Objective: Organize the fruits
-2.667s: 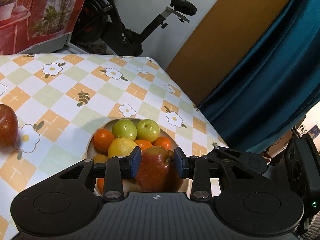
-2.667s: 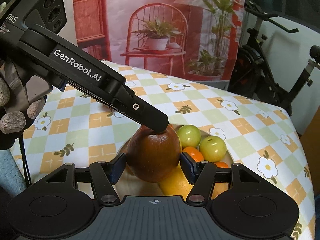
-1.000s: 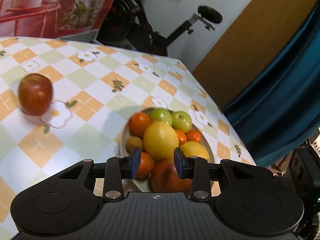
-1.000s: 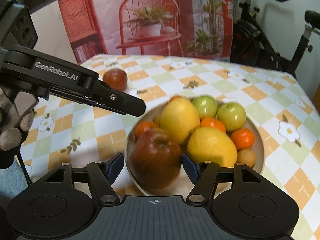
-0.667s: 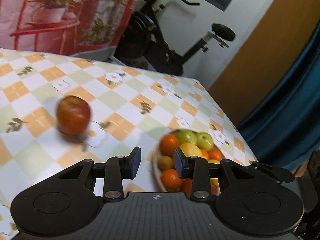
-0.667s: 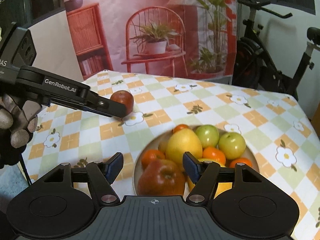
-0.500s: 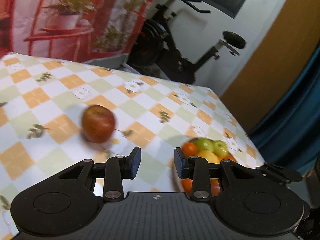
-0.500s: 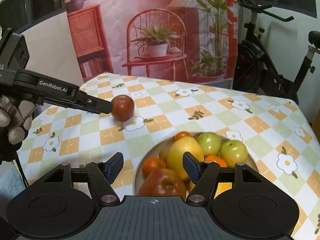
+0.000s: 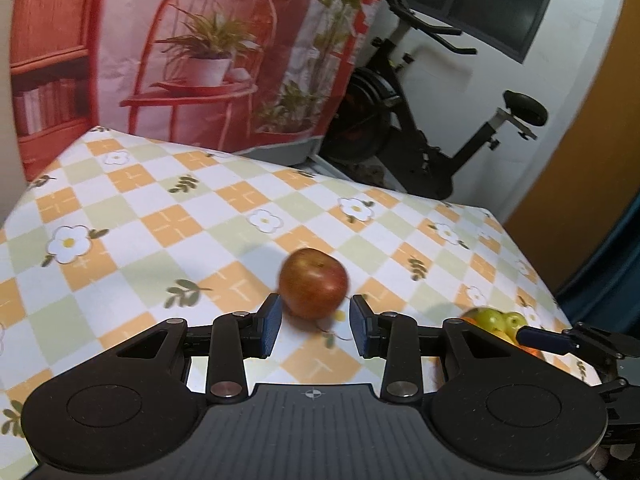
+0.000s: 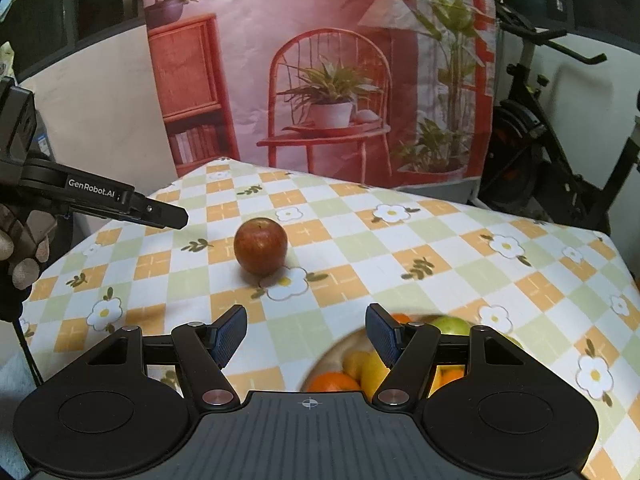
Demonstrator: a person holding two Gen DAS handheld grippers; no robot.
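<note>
left gripper (image 9: 316, 330) fingers opening, empty, now facing table apple (image 9: 313, 282) | right gripper (image 10: 306, 334) fingers released, bowl apple gone

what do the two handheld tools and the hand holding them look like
Both are matte black plastic: the right tool has a ribbed body, two round discs, silver pivot screws and blue textured pads. The left tool carries white "GenRobot.AI" lettering, held by a hand in a grey knit glove.

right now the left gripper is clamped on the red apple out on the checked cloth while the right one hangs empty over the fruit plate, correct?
Not quite. The left gripper is not clamped: its jaws are opening and the red apple sits free on the checked cloth, well ahead of the fingers, as the right wrist view shows. The right gripper is empty over the fruit plate.
</note>
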